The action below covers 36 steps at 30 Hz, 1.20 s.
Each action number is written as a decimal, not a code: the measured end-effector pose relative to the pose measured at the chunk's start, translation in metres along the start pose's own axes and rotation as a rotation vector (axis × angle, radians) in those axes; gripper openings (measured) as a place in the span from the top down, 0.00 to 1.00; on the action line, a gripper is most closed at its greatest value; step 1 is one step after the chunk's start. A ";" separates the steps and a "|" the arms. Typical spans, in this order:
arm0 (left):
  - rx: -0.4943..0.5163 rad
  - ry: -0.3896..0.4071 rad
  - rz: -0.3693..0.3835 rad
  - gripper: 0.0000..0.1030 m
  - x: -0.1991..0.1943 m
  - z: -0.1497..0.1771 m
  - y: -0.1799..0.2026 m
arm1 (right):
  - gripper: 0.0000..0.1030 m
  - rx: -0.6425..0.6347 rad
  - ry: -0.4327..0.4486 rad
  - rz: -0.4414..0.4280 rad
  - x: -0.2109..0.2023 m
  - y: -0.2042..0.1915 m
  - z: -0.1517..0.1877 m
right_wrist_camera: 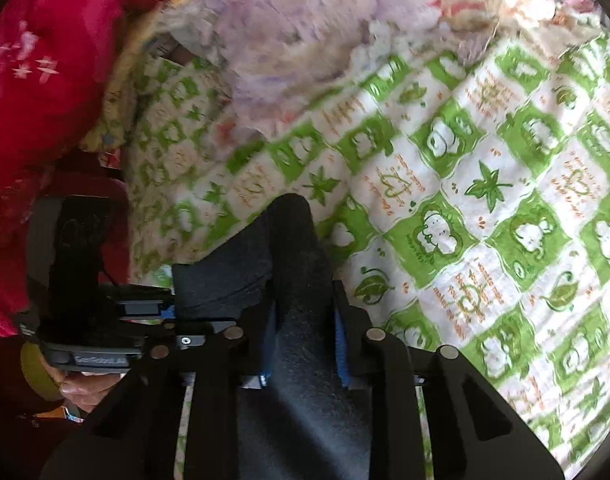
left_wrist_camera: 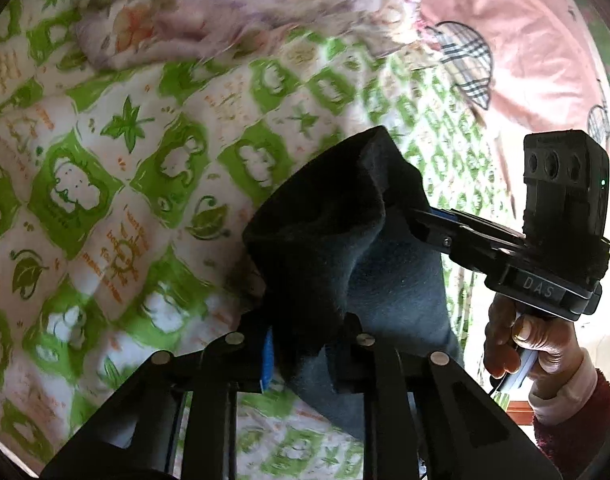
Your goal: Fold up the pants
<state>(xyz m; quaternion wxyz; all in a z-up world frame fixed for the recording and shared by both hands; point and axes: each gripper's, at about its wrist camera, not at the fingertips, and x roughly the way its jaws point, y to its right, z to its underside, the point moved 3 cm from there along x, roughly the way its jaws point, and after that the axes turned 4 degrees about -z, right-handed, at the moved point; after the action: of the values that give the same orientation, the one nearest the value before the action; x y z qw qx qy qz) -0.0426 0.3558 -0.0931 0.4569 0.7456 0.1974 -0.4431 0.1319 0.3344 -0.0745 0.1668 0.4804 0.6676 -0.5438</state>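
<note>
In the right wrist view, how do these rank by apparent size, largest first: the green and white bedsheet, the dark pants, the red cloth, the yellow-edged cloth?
1. green and white bedsheet
2. dark pants, though closeness to the camera enlarges them
3. red cloth, similar in area to the pants, so unsure
4. yellow-edged cloth, only a strip visible

I am working in a bedroom at home: under my tongs lies a green-and-white printed bedsheet (left_wrist_camera: 105,184), beyond them a rumpled floral blanket (right_wrist_camera: 305,28) (a pink pillow (left_wrist_camera: 505,40) farther right).
</note>
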 end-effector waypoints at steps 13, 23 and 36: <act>0.185 0.122 0.083 0.83 -0.073 0.037 0.108 | 0.78 -0.014 0.248 -0.093 -0.137 -0.023 0.070; 0.403 0.134 0.126 0.84 -0.087 0.093 0.196 | 0.80 0.041 0.407 -0.081 -0.208 -0.029 0.146; 0.549 0.042 0.146 0.84 -0.066 0.173 0.244 | 0.80 0.140 0.518 -0.073 -0.232 -0.019 0.249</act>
<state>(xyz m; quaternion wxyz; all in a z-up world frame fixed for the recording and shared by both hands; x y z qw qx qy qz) 0.0099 0.0915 0.0526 0.2646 0.8627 0.0252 -0.4303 0.1536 0.0076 0.0211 -0.0626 0.5895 0.6657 -0.4532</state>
